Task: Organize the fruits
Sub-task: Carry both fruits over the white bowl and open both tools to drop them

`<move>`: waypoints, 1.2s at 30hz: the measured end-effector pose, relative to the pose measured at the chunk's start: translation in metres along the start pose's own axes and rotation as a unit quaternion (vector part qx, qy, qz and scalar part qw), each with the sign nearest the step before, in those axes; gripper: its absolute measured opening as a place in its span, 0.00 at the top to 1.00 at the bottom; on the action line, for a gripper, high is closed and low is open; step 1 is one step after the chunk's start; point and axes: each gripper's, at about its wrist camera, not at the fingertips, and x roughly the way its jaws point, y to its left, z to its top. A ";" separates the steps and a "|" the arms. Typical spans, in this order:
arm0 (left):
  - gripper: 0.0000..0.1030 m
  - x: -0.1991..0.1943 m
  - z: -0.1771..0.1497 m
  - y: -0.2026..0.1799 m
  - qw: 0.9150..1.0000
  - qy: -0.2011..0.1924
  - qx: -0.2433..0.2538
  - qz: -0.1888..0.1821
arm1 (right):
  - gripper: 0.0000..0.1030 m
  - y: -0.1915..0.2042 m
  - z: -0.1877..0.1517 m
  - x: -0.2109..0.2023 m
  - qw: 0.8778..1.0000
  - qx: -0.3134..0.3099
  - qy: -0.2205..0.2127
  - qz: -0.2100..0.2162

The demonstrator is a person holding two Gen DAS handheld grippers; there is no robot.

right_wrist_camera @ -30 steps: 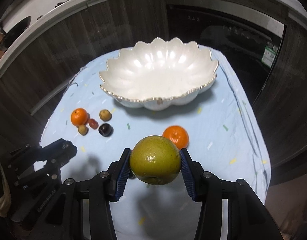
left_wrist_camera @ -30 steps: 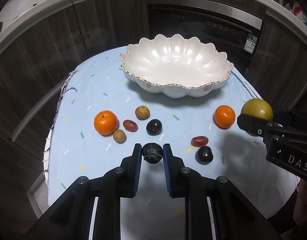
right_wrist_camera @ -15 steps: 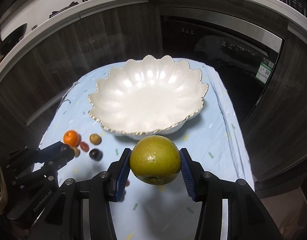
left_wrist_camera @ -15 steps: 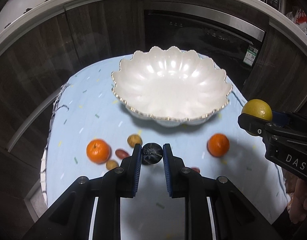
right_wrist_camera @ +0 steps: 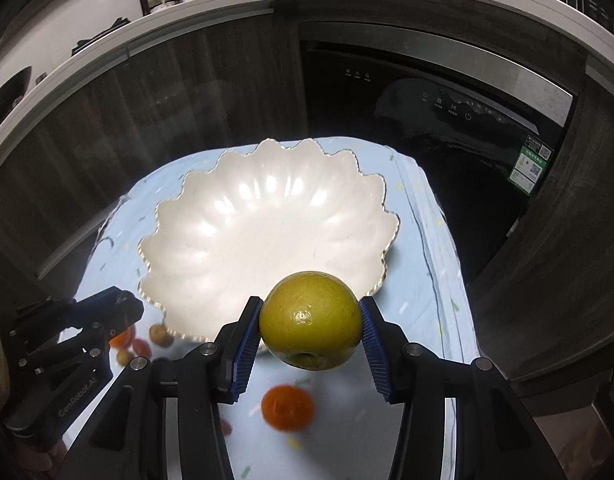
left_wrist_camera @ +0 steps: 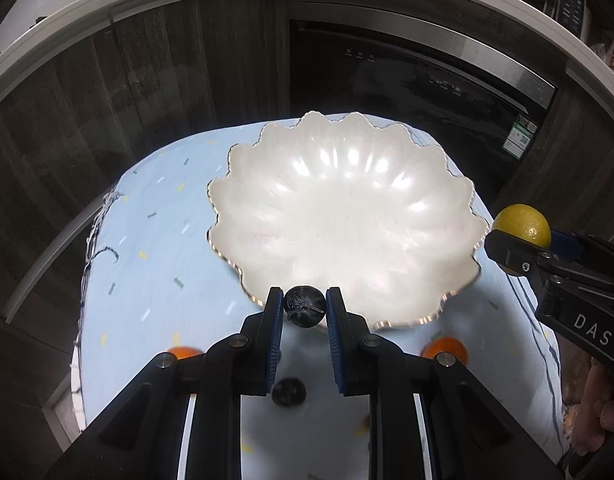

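Fruits, two in transit: dark plum (left_wrist_camera: 304, 305) clamped in left gripper (left_wrist_camera: 304, 312) jaws at the scalloped bowl (left_wrist_camera: 347, 216) near rim; yellow-green citrus (right_wrist_camera: 311, 321) clamped in right gripper (right_wrist_camera: 311, 328), likewise raised for dropping in (bowl empty). Oranges (right_wrist_camera: 286, 406) remain on table (left_wrist_camera: 155, 248).

My left gripper (left_wrist_camera: 305, 307) clamps a small dark plum (left_wrist_camera: 304, 305) at the near rim of the empty scalloped white bowl (left_wrist_camera: 267, 216) — my right gripper (right_wrist_camera: 311, 330) pinches a yellow-green pear (right_wrist_camera: 311, 326); oranges (right_wrist_camera: 286, 406) lie blurred on the cloth below.
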 end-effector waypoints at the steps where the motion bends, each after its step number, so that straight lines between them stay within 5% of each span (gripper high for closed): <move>1: 0.78 0.003 0.003 0.001 1.000 0.001 -0.002 0.000 | 0.52 -0.001 0.002 0.002 1.000 0.001 0.000 0.000; 27: 0.78 0.063 0.038 0.013 1.000 0.015 -0.001 0.019 | 0.52 -0.016 0.034 0.065 0.999 0.025 0.033 -0.026; 33: 0.47 0.063 0.039 0.015 1.000 0.014 -0.006 0.025 | 0.50 -0.011 0.034 0.072 0.998 0.008 0.042 -0.035; 36: 0.40 0.060 0.039 0.019 0.999 0.009 -0.010 0.041 | 0.34 -0.010 0.035 0.069 0.998 0.012 0.034 -0.047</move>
